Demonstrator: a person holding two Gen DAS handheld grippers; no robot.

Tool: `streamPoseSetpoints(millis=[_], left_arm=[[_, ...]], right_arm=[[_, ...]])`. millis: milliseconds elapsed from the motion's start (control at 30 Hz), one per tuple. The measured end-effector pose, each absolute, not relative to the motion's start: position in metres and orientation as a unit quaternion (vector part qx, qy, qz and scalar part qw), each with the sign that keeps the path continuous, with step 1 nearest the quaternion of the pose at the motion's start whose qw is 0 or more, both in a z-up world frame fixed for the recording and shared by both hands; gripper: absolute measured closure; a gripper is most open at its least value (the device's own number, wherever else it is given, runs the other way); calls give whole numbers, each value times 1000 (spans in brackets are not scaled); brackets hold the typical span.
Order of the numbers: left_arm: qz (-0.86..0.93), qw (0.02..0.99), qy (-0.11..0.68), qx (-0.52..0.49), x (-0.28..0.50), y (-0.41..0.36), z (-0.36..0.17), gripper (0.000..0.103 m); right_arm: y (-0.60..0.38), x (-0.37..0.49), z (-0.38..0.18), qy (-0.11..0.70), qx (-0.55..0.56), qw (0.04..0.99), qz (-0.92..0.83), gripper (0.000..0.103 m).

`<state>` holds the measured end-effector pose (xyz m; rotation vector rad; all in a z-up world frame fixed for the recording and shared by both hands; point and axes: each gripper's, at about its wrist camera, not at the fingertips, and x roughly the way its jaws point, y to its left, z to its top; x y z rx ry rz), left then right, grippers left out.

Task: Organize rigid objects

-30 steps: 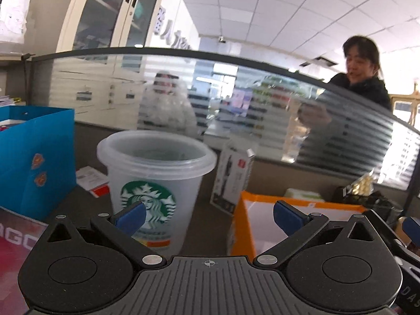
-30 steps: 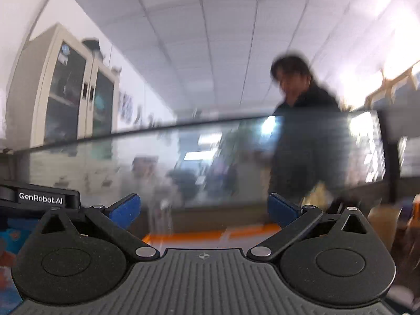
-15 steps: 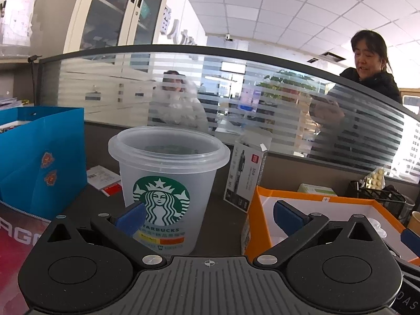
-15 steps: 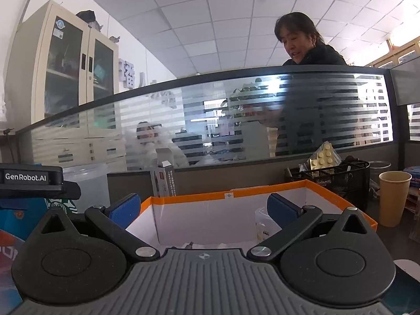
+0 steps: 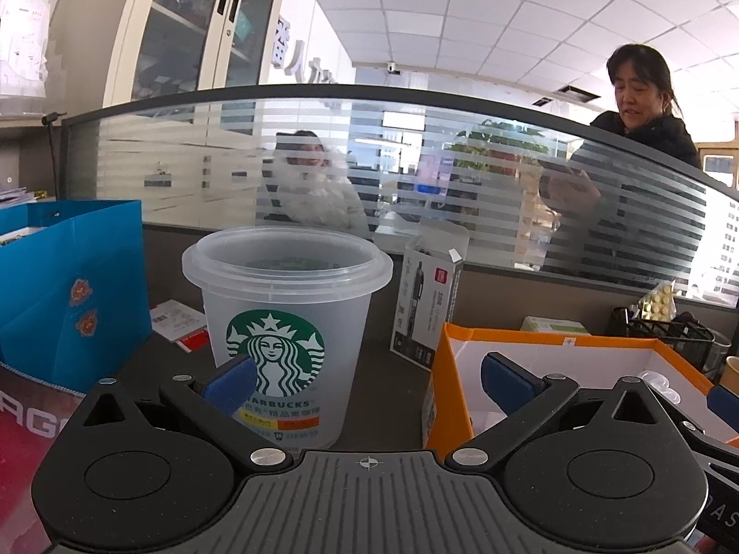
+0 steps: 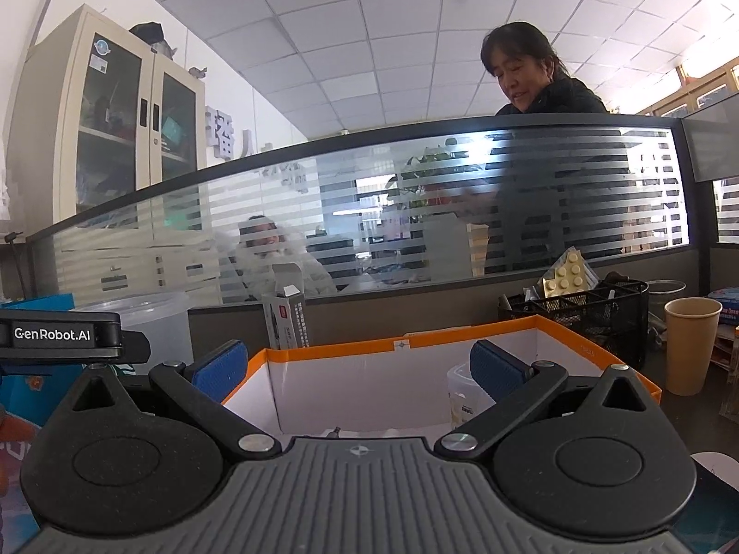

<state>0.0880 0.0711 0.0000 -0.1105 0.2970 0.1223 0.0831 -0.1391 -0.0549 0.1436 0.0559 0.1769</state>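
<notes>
Closer now, the left gripper [image 5: 367,376] faces an upright, mouth-up Starbucks cup [image 5: 286,323] at eleven o'clock, fingers spread, empty. An orange box [image 5: 443,369] sits at its two o'clock. The right gripper [image 6: 355,364], spread and empty, faces that box.

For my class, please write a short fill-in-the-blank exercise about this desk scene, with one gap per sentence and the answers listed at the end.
1. The logo printed on the frosted plastic cup is coloured ____.
2. The rim of the open cardboard box is coloured ____.
3. The jaws of the left gripper are ____, with nothing held between them.
4. In the right wrist view, the brown paper cup stands to the ____ of the black mesh organizer.

Missing words: green; orange; open; right
</notes>
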Motion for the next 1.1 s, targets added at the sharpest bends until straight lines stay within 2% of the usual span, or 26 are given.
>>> streamPoseSetpoints(millis=[1100], left_arm=[[85, 986, 144, -25, 91, 66, -5, 0]], right_arm=[[-137, 84, -54, 26, 70, 993, 88, 0]])
